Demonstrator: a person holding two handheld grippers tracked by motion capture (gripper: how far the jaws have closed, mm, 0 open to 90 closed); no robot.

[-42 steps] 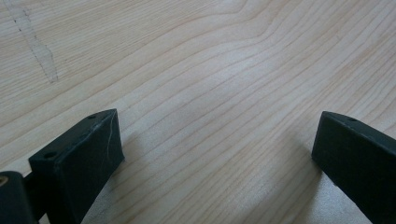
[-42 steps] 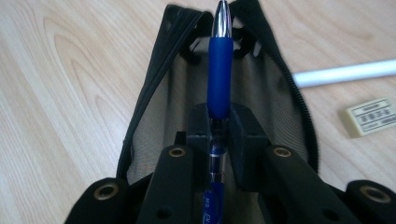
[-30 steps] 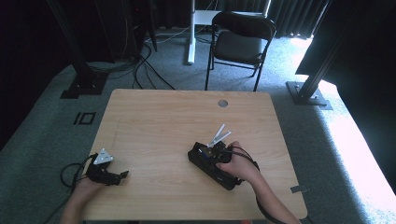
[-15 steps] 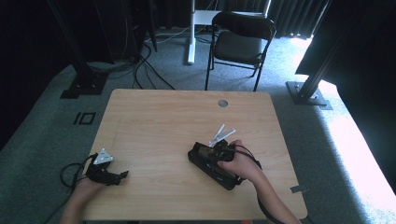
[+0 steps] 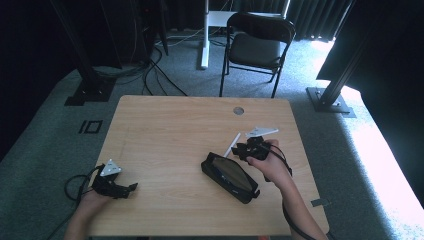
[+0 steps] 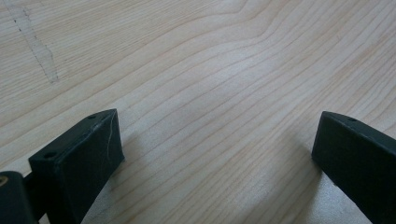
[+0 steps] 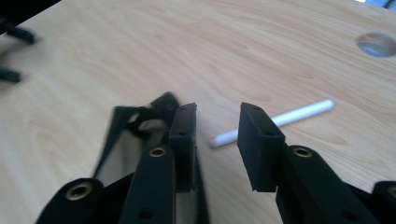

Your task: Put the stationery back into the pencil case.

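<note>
Pen (image 7: 273, 122) lies free; right gripper (image 7: 215, 135) fingers parted.

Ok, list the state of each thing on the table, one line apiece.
black pouch: lying flat, mouth open.
white stick: lying loose on the table, beside the pouch.
right gripper: jaws just opening, nothing between them.
left gripper: jaws wide open, over bare wood.

Bare tabletop (image 5: 170, 135) lies open between the hands; only the black pouch (image 5: 230, 177) and white stick (image 5: 232, 145) obstruct
</note>
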